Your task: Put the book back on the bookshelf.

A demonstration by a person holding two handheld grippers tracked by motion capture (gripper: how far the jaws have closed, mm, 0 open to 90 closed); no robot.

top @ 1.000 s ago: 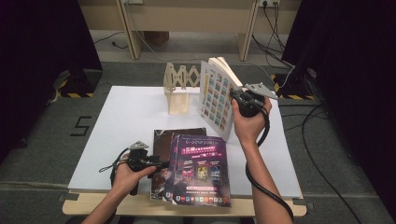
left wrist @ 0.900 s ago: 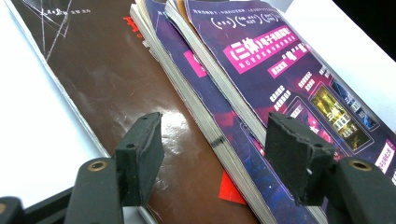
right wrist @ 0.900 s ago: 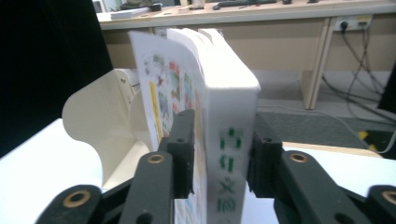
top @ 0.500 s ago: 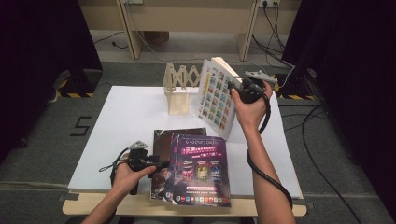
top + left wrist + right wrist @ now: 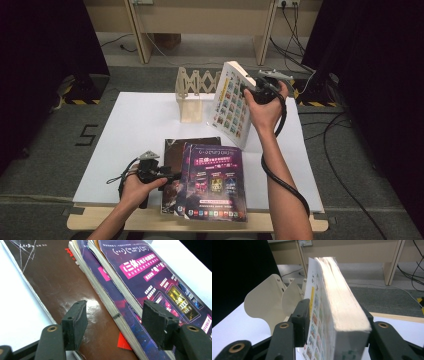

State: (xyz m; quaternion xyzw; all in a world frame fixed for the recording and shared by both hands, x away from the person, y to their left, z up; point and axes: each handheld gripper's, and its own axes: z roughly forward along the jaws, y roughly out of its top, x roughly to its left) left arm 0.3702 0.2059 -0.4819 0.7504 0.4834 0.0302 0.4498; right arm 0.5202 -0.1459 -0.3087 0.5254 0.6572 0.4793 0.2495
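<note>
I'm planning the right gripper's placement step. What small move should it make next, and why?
Probably back clear of the thick white book. The right gripper has just been opening; its jaws bracket the book, which stands tilted beside the pale wooden accordion rack. Whether it rests steadily is unclear.

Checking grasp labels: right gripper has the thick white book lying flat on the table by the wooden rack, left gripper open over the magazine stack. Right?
Not flat: the high view shows the white book standing tilted on its lower edge beside the wooden rack, between the right gripper jaws. The left gripper is open over the magazine stack.
</note>
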